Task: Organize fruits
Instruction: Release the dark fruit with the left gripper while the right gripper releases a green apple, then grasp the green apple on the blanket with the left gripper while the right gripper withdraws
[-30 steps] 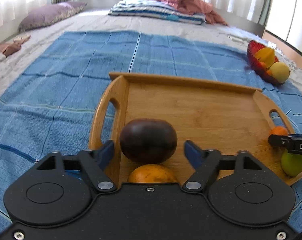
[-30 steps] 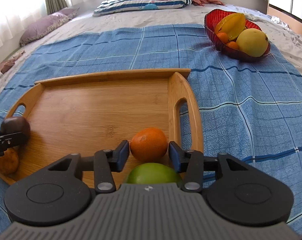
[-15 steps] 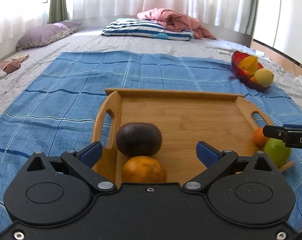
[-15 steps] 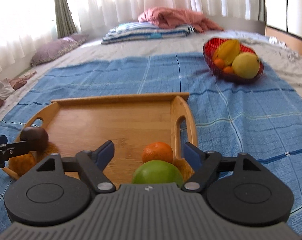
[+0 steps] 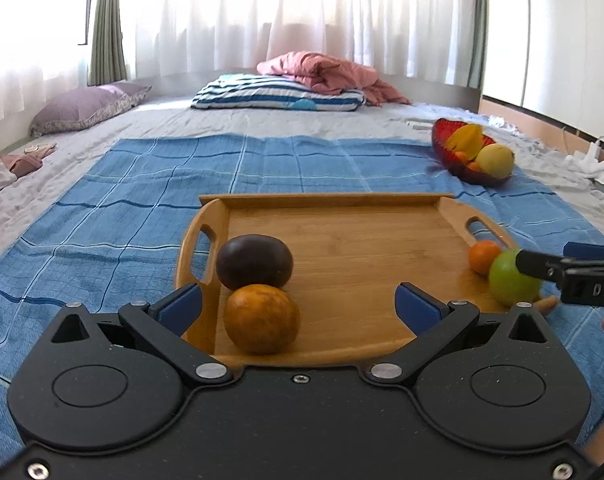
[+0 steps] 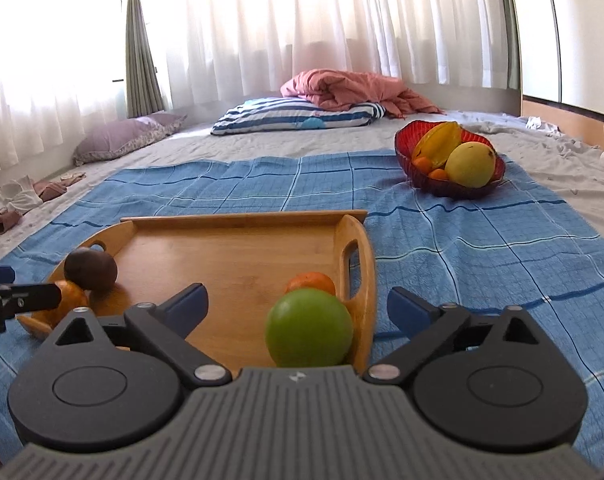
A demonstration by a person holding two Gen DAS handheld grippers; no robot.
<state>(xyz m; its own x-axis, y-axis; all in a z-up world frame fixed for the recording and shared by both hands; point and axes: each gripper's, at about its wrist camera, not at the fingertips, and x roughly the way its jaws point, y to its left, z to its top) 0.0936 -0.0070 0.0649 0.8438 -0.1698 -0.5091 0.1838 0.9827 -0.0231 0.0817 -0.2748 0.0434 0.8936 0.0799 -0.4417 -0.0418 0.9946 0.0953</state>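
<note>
Your left gripper (image 5: 298, 304) and right gripper (image 6: 298, 306) both gape wide, holding nothing. On the wooden tray (image 5: 354, 248), the dark purple fruit (image 5: 254, 262) and orange fruit (image 5: 261, 319) touch at near left; the green apple (image 6: 308, 333) and tangerine (image 6: 311, 282) sit near right.

Middle of the wooden tray (image 5: 342, 264) lies bare, a wide lane between the fruit pairs. At lower left in the left wrist view, the dark fruit (image 5: 254, 262) and orange fruit (image 5: 262, 319) sit touching, tight against the handle wall. At right, the green fruit (image 5: 512, 278) and small orange (image 5: 484, 257) crowd the other handle. The blue cloth (image 6: 482, 248) runs open toward the red bowl (image 6: 450, 190) at upper right.
</note>
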